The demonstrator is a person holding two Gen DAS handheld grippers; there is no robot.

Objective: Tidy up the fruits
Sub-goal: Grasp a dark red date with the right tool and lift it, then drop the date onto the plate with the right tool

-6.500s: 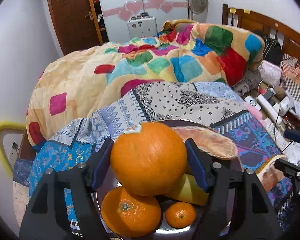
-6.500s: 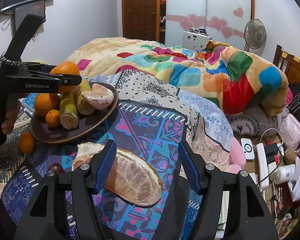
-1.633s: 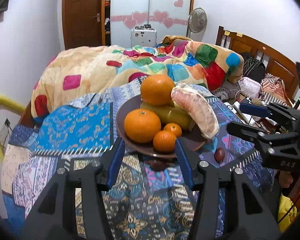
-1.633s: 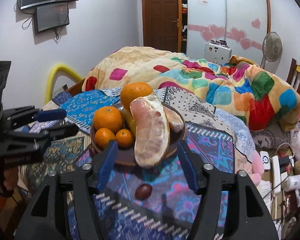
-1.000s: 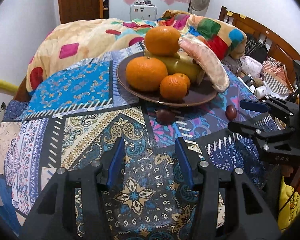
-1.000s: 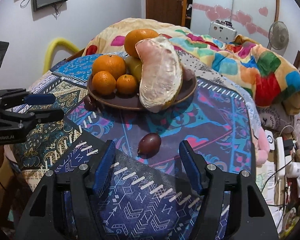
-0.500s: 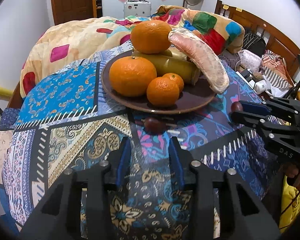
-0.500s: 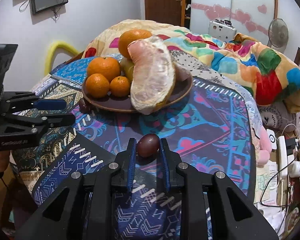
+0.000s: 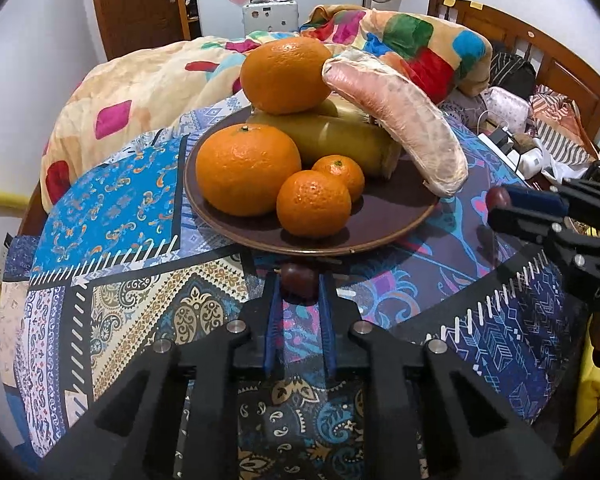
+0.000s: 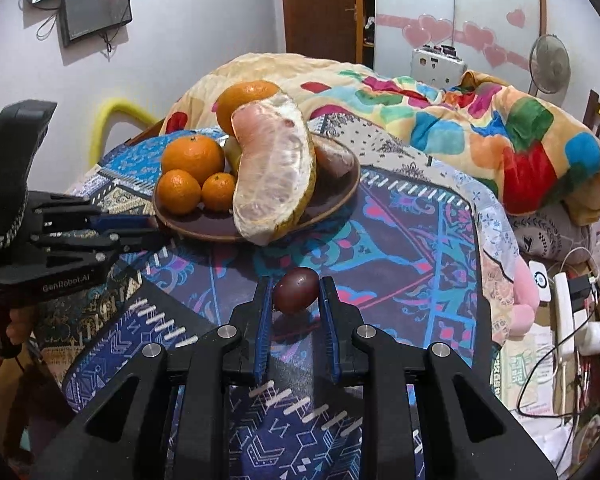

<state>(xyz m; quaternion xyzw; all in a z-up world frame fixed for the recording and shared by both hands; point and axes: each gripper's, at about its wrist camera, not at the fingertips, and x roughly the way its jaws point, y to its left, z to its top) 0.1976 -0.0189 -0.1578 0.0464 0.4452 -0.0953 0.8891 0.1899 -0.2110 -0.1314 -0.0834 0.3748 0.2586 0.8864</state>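
Left gripper point(image 9: 299, 286): clenched on a dark plum point(image 9: 299, 280) at the plate point(image 9: 396, 220) edge, seemingly touching the desk point(image 9: 140, 300).
Right gripper point(image 10: 295, 292): clenched on another plum point(image 10: 296, 289), near the plate.

Ahead of me I see white walls, a brown wooden door point(image 10: 320, 8) at top centre, a wall screen point(image 10: 96, 10) upper left, and a bed's patchwork quilt point(image 10: 480, 128) at right.

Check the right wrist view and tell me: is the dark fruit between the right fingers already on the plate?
No, the dark fruit sits on the patterned cloth in front of the plate.
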